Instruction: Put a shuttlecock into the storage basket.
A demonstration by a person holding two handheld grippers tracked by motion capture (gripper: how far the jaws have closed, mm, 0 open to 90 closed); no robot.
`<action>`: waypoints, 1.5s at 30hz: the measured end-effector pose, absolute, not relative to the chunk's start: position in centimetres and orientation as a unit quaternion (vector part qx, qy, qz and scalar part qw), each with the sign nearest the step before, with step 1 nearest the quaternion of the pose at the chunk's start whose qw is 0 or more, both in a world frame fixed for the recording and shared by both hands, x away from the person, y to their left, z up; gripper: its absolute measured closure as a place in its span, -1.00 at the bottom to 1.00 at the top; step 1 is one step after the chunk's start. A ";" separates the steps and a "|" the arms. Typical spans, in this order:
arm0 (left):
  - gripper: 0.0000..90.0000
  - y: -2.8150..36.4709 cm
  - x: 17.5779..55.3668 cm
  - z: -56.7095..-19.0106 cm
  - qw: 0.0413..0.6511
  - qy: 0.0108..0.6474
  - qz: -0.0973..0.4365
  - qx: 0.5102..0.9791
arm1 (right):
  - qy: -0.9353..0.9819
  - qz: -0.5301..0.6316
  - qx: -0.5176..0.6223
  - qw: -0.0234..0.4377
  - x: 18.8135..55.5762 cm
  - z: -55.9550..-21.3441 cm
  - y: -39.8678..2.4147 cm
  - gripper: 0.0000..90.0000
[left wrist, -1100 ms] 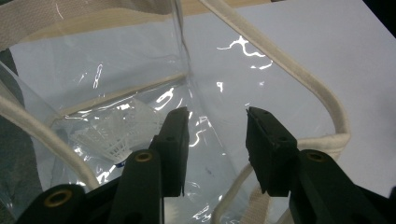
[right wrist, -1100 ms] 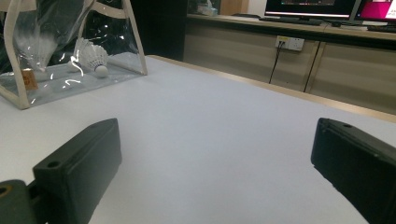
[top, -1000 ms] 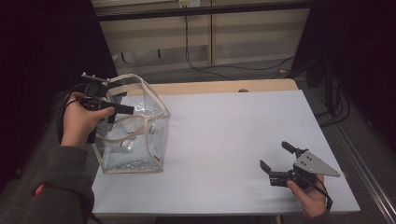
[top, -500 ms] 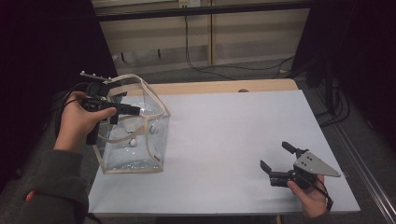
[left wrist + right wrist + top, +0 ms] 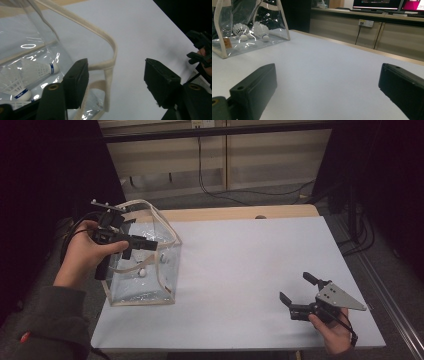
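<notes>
A clear plastic bag (image 5: 150, 292) with cream trim stands at the left of the white table (image 5: 250, 255). White shuttlecocks (image 5: 37, 68) lie inside it, and two of these shuttlecocks (image 5: 260, 31) face the right gripper view. My left gripper (image 5: 145, 247) hovers over the bag's rim. Its jaws have just been opening. The cream strap (image 5: 110, 47) runs between them close to one pad, and neither pad presses on it. Near the front right edge my right gripper (image 5: 296, 287) rests low and open, nothing between its jaws, pointing toward the bag (image 5: 227, 47).
A wooden strip (image 5: 240, 212) borders the table's far edge. Behind it stand pale cabinets with hanging cables (image 5: 200, 170). Monitors (image 5: 374, 3) sit on a far counter. Dark floor drops off to the left and right of the table.
The left gripper's jaws have spread wider over the bag's rim, and that hand has shifted a little toward the near left. The right gripper has kept still.
</notes>
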State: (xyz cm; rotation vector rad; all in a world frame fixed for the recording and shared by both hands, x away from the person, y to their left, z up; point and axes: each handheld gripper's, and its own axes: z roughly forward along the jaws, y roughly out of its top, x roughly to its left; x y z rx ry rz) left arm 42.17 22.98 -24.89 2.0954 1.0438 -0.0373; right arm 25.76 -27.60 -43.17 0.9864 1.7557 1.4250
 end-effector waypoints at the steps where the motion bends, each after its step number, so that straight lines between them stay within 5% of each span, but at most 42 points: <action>1: -0.23 22.9 42.1 -24.9 0.390 0.409 -0.016 0.825 | 0.672 0.546 0.376 0.331 25.8 -43.2 -27.6 -0.96; 45: -0.62 21.7 39.4 -27.7 0.403 0.349 -0.046 0.845 | 0.673 0.543 0.377 0.331 25.6 -43.2 -27.5 -0.96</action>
